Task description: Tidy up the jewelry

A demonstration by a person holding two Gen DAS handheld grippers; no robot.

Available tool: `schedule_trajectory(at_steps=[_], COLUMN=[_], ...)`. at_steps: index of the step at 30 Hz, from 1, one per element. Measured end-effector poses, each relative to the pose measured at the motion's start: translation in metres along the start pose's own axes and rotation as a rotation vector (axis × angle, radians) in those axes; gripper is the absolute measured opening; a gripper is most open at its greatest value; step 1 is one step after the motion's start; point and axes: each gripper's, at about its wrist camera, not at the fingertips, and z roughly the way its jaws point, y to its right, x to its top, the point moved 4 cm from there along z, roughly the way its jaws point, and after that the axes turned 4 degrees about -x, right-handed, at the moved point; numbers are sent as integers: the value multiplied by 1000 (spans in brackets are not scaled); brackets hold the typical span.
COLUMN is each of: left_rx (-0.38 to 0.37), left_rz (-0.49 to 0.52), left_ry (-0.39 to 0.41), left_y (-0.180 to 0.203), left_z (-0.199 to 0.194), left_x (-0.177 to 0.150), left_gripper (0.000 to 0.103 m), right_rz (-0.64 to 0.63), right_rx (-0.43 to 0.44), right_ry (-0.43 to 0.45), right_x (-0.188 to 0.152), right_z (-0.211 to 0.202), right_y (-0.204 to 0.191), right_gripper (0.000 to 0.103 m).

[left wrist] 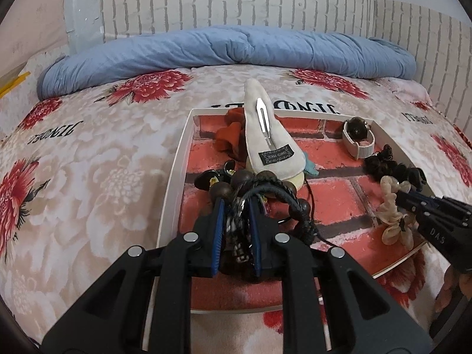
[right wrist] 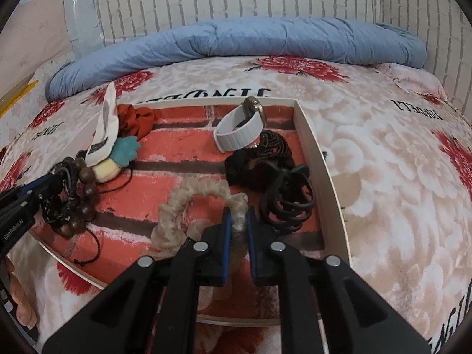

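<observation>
The left gripper (left wrist: pixel 234 203) pinches a tangle of brown beads and black cords (left wrist: pixel 250 185) between its narrow blue pads, low over the tray (left wrist: pixel 177 159). The right gripper (right wrist: pixel 237 215) clamps a beige scrunchie (right wrist: pixel 188 203) lying on the tray's brick-print floor. Beyond lie a black claw clip (right wrist: pixel 286 197), a white-strapped watch (right wrist: pixel 239 132), and a white hair clip (left wrist: pixel 265 135).

A white-walled tray (right wrist: pixel 312 147) lined in red brick print rests on a cream bedspread (right wrist: pixel 383 177) patterned with red flowers, holding a beige scrunchie (right wrist: pixel 188 203), brown wooden beads (right wrist: pixel 85 188), a white-strapped watch (right wrist: pixel 239 132) and a rust-orange scrunchie (right wrist: pixel 138 119).
</observation>
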Motion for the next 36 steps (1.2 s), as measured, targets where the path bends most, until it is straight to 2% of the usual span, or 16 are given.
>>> schedule_trajectory(at_steps=[1, 2, 3, 4, 10, 12, 15, 18, 24, 27, 33, 36], left_rx=[0, 7, 16, 18, -2, 16, 21, 5, 74, 73, 47, 73], left_rz=[-4, -6, -7, -6, -3, 6, 8, 6, 40, 36, -27, -16], left_ry=[-1, 2, 13, 21, 68, 92, 128, 156, 250, 282, 339, 355], left_y=[-1, -1, -2, -2, -2, -3, -5, -4, 1, 3, 1, 3], left_z=[-2, -4, -10, -14, -46, -60, -80, -104, -161, -188, -233, -246], left_x=[0, 1, 1, 1, 2, 2, 2, 4, 0, -6, -30, -48], left_gripper=[24, 35, 47, 51, 78, 92, 98, 98, 98, 98, 98, 98], right_rz=[0, 1, 4, 9, 23, 15, 1, 7, 14, 28, 24, 26], right_rx=[3, 4, 4, 9, 48, 46, 31, 32, 30, 22, 25, 25], right_ry=[-8, -11, -10, -2, 25, 46, 95, 147, 240, 281, 339, 389], right_x=[-1, -1, -1, -1, 3, 6, 10, 13, 8, 0, -25, -47], right_z=[0, -1, -3, -7, -31, -42, -66, -91, -143, -166, -201, -221], right_y=[1, 1, 2, 4, 9, 9, 11, 14, 17, 20, 21, 25], right_gripper=[21, 35, 41, 49, 66, 70, 79, 85, 92, 98, 99, 99])
